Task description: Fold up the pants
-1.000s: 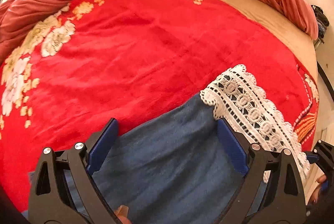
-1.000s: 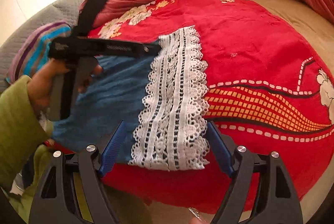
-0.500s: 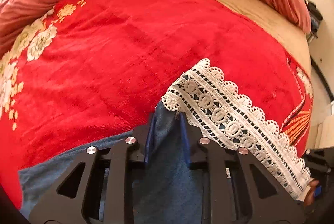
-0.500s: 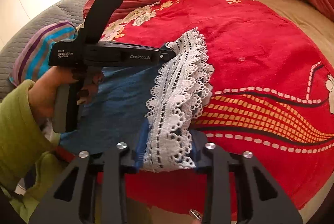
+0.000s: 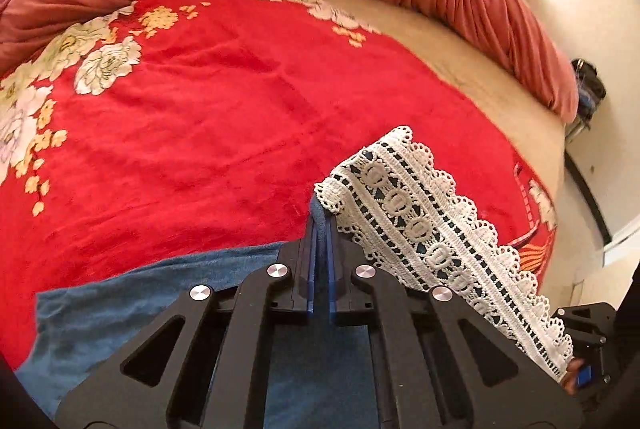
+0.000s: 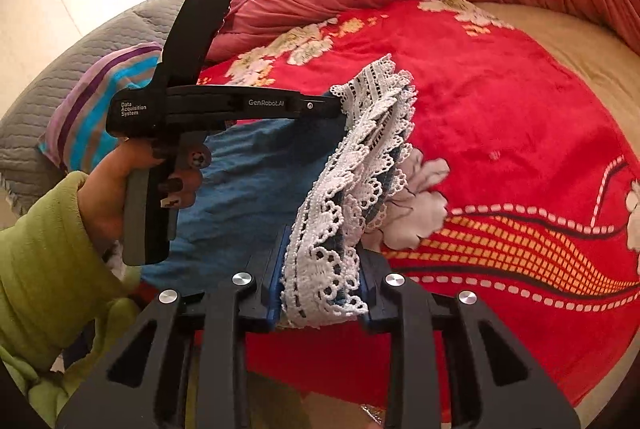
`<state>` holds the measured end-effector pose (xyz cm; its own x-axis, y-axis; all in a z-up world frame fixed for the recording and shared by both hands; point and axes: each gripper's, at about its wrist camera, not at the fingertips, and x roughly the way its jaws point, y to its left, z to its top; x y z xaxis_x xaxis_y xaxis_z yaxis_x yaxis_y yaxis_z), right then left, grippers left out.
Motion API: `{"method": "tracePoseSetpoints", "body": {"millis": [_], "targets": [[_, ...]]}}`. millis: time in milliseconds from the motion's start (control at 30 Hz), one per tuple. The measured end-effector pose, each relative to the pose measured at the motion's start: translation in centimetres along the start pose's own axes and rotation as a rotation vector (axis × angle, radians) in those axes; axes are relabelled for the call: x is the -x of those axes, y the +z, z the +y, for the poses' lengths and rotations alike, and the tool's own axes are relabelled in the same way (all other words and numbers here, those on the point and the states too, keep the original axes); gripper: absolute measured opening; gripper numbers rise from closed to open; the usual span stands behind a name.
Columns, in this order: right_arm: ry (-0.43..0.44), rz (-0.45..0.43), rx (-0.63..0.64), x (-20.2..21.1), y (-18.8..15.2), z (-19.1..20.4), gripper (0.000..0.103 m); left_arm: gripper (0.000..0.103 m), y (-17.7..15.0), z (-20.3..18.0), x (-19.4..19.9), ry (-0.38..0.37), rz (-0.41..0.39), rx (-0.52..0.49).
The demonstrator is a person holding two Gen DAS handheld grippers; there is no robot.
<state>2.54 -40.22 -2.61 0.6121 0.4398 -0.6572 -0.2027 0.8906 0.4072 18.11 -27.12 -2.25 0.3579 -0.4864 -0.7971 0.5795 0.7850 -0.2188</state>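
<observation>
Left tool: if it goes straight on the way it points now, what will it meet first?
Probably the red blanket just beyond the pants edge the left tool pinches; the lace hem lies to its right. Depth is unclear.

"GenRobot.AI" and "Data Acquisition System" in white on the black left tongs (image 6: pixel 338 105)

Both claws (image 5: pixel 319 225) (image 6: pixel 320 269) clamped tight (angled downward).
</observation>
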Motion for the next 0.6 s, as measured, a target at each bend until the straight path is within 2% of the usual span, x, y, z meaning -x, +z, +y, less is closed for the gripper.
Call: {"method": "tracePoseSetpoints", "body": {"millis": [367,500,600], "targets": [[0.007,-0.015,0.122,0.1,1.9,4.5,0.026,0.0,-0.7,3.3,4.1,-0.066,-0.095,0.113],[0.029,-0.007,0.214,-0.9,2.9,7.8,0.026,0.0,-1.8,5.2,5.0,-0.074,-0.111,0.153],[0.056,0.025,0.294,-2.3,2.9,10.8,0.025,0.0,-3.0,7.4,5.8,-0.089,-0.127,0.224]]}}
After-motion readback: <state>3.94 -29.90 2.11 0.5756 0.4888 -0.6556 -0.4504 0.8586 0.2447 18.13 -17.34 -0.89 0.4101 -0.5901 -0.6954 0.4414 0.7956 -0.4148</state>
